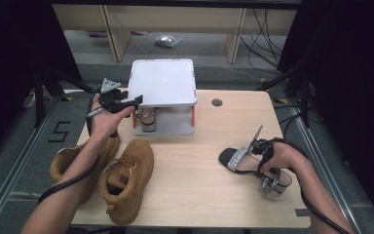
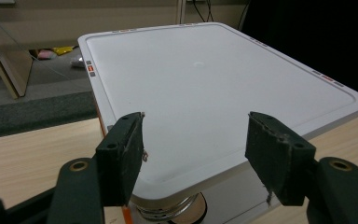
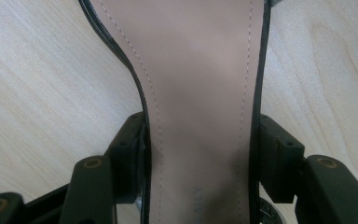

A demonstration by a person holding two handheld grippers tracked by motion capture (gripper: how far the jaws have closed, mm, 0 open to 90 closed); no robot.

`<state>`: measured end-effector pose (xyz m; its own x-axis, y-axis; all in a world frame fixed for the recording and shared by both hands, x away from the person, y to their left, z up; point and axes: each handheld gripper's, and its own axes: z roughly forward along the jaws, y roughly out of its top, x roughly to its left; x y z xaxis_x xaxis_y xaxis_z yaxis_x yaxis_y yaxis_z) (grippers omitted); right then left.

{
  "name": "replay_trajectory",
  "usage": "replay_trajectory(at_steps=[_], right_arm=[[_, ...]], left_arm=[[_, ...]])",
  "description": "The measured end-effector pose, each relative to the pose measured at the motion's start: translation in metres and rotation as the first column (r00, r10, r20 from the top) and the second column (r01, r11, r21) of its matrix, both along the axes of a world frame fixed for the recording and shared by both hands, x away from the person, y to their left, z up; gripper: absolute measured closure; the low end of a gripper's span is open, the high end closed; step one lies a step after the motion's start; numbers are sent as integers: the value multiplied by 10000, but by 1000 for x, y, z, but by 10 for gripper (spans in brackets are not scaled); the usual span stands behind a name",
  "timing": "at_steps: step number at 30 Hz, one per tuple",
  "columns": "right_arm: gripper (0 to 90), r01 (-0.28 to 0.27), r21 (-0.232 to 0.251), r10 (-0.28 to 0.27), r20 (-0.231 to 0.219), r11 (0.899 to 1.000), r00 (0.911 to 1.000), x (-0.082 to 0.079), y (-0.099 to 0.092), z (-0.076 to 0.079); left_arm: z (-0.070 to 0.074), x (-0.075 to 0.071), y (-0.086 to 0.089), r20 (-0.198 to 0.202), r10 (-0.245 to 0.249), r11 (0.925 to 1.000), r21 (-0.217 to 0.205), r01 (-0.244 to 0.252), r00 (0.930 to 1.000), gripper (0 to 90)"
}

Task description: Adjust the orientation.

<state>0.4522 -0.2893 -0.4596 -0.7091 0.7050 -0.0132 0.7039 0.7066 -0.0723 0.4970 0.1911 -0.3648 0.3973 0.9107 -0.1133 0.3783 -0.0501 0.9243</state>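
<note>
1. The right tongs (image 3: 200, 154) straddle the waist of a heeled sandal (image 1: 246, 161); in the right gripper view both pads lie against the edges of its pink insole, gripping it.
2. The sandal lies on the right side of the desk (image 1: 199, 170), its silver toe strap pointing left and its heel under the person's right hand (image 1: 277, 158).
3. The left tongs (image 2: 196, 154) stand open with nothing between them, hovering at the near edge of a white two-tier rack (image 1: 163, 83) at the back of the desk.
4. Another sandal (image 1: 148, 119) sits on the rack's lower shelf.
5. Two tan boots (image 1: 126, 178) lie at the desk's left front.
</note>
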Motion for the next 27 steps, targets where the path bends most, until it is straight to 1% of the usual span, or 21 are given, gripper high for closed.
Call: replay_trajectory(at_steps=[1,2,3,4,6,9,11,12,14,15,16,18,19,20,21,22,24,25,27], right_arm=[[437,328,188,-327,-64,9993,9994,-2,2,0],[437,417,279,-415,-82,9987,9991,-3,2,0],[437,28,143,-29,37,9999,10000,-1,-1,0],[437,153,55,-153,55,9999,9999,-1,-1,0],[438,49,30,-49,99,10000,9999,-1,-1,0],[439,388,145,-389,109,9991,9992,-3,0,0],[439,587,408,-594,154,9974,9981,-5,1,1],[439,634,430,-642,185,9971,9978,-6,1,2],[439,681,586,-705,399,9960,9967,-8,0,3],[440,655,762,-693,482,9949,9964,-8,-1,3],[440,368,854,-427,688,9957,9967,-8,-4,2],[440,843,1107,-923,693,9903,9933,-11,-2,7],[440,590,1250,-698,841,9904,9940,-10,-4,7],[440,685,1360,-812,904,9883,9926,-11,-4,9],[440,519,1548,-688,1061,9866,9920,-11,-4,11],[440,568,1655,-753,1080,9846,9913,-12,-2,13],[440,996,1797,-1195,1033,9787,9874,-15,1,18],[440,939,1952,-1200,1262,9763,9847,-14,2,19],[440,1348,2165,-1642,1243,9669,9786,-15,4,22]], left_arm=[[0,0,0,4,0,10000,-19,0,10000,374],[0,0,0,0,3,10000,-8,-3,10000,379],[0,0,0,1,19,10000,-10,-19,10000,381],[0,0,0,-6,16,10000,-19,-16,10000,383],[0,0,0,-25,-3,10000,-19,3,10000,387],[0,0,0,-26,-10,10000,-2,10,10000,388],[0,1,0,-29,-17,10000,16,17,10000,388],[-1,1,0,-40,-23,10000,13,23,10000,388],[-1,1,1,-53,-41,10000,46,41,10000,388],[-1,1,1,-55,-35,10000,31,35,10000,388],[-1,1,1,-61,-31,10000,13,32,10000,388],[0,1,1,-29,-16,10000,-11,16,10000,389],[0,1,1,-17,0,10000,-38,0,10000,389],[0,1,2,-11,7,10000,-39,-7,10000,390],[1,1,2,-1,15,10000,-43,-15,10000,390],[1,2,2,7,15,10000,-71,-15,10000,391],[1,2,1,16,12,10000,-80,-12,10000,392],[1,3,1,18,16,10000,-96,-16,10000,392],[1,4,0,-2,19,10000,-63,-19,10000,392]])
